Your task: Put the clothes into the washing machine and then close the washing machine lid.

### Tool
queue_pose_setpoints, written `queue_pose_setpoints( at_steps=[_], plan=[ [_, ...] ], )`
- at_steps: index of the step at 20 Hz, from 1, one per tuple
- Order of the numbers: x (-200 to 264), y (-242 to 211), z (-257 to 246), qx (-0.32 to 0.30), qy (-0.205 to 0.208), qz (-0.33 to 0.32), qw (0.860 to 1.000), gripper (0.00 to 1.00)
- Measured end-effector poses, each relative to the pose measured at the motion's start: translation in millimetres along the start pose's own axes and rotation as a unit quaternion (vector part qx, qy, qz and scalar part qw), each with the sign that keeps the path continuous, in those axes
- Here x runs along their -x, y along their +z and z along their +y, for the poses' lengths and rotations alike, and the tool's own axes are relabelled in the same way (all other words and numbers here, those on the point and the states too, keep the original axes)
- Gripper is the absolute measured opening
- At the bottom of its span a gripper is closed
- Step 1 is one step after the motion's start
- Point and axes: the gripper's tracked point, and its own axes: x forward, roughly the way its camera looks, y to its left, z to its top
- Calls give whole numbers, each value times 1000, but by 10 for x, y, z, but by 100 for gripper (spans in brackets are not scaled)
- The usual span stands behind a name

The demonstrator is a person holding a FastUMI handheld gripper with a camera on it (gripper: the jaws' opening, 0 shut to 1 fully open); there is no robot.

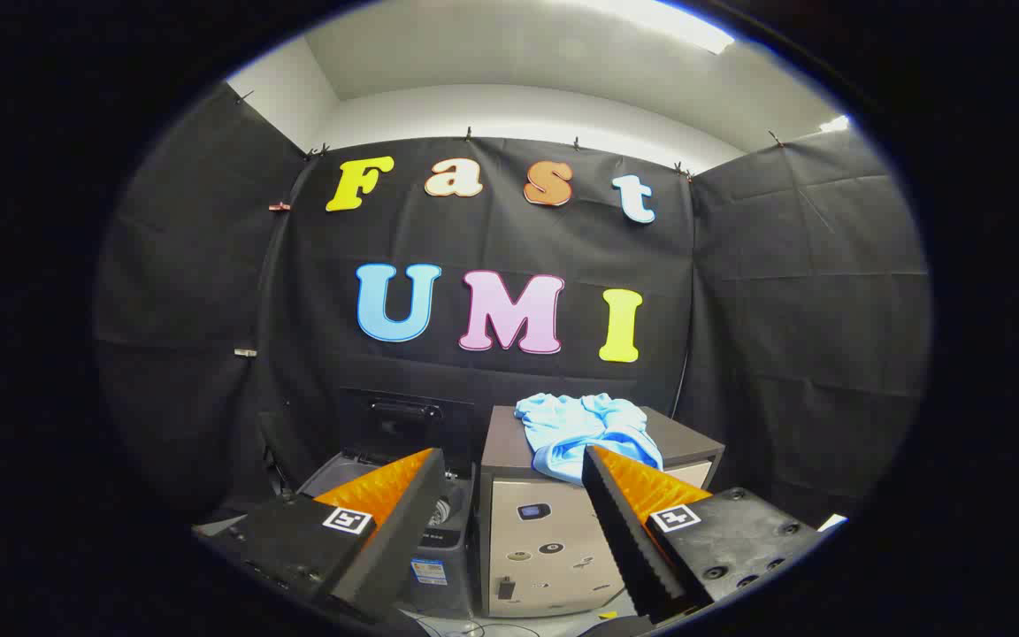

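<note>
A light blue garment (582, 431) lies crumpled on top of a small cabinet (536, 540), draping a little over its front edge. To the cabinet's left stands the washing machine (439, 557), its dark lid (403, 416) raised upright against the booth wall and its drum opening partly hidden behind my left finger. My gripper (509, 464) is open, fingers spread wide with nothing between them. The garment sits just beyond the right fingertip (602, 464), apart from it.
The cabinet has a pale front with small stickers and a dark top (686, 440). Black cloth walls close the booth on three sides. A thin cable (682, 380) runs down the wall behind the cabinet. Pale floor (616, 610) shows below.
</note>
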Motion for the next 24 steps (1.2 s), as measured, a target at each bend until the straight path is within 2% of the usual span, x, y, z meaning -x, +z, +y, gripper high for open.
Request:
queue_pose_setpoints(
  at_steps=[20,24],
  plan=[
    [-31,-49,-100,-9,-4,5,1000,98],
    [-74,-7,-227,-10,-16,-2,1000,98]
  ],
)
